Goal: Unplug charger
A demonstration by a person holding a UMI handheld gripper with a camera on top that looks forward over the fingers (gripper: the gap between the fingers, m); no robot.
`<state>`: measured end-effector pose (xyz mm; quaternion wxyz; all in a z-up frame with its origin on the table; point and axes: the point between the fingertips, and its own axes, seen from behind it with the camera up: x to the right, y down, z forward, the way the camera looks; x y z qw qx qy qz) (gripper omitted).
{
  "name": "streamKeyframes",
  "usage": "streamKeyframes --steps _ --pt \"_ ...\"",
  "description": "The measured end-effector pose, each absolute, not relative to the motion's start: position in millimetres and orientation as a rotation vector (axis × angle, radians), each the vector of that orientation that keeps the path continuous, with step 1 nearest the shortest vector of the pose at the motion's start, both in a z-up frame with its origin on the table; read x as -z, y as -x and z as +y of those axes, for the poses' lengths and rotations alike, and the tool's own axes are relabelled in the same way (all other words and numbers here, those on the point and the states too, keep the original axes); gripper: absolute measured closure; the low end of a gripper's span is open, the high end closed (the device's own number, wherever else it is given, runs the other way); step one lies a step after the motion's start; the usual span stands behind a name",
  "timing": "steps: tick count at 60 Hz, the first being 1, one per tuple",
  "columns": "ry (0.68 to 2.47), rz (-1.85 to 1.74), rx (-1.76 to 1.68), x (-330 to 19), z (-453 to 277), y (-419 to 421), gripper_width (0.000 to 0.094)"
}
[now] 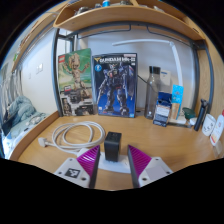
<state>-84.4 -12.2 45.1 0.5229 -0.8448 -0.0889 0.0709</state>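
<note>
Black boxy charger (pixel 113 146) between open gripper (pixel 114 160) pads

Wooden desk (pixel 60 150), light brown top, backed by a pale wall. On it: coiled white cable (pixel 75 132) at left; black charger (pixel 113 146) seated in a white power strip (pixel 116 163) just ahead of the fingers; two model-kit boxes (pixel 98 85) standing upright at the back. At right, a blue-and-white box (pixel 162 108) and several small upright items, possibly bottles; detail too poor to confirm.
</note>
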Motion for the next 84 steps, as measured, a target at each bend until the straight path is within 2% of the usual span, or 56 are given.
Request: streamKeyframes --steps 1,2,8,16,17,18,21,34,36,40,42,45,51,56,70,78,84 --pt "2.022 -0.209 -0.167 -43 -7 85 0.0379" --pt "2.021 -0.202 -0.163 -42 -3 85 0.0480" --pt "2.013 -0.183 -0.169 -36 15 91 0.0676" --pt "2.002 -0.164 -0.124 -35 15 88 0.0755" --pt "2.004 -0.159 -0.124 -35 15 88 0.0704" --pt "2.009 -0.152 -0.121 -35 15 87 0.0788" --pt "2.034 -0.123 -0.128 -33 16 86 0.0789" --pt "2.258 0.010 -0.297 -33 12 84 0.0834" --pt "2.162 0.033 -0.262 -71 21 70 0.0834" --pt "1.893 0.072 -0.148 -194 50 39 0.0834" --pt "1.785 0.088 -0.157 -238 53 31 0.0834" --pt "1.725 0.087 -0.117 -299 65 14 0.0834" --pt "1.718 0.107 -0.082 -324 68 -24 0.0835" --pt "1.814 0.123 0.004 -301 58 -68 0.0836" --pt "2.256 0.115 0.139 -134 7 -162 0.0837" --pt "2.438 0.113 0.102 -73 -16 -178 0.0836" --pt "2.539 0.119 0.039 -39 -28 -177 0.0836"
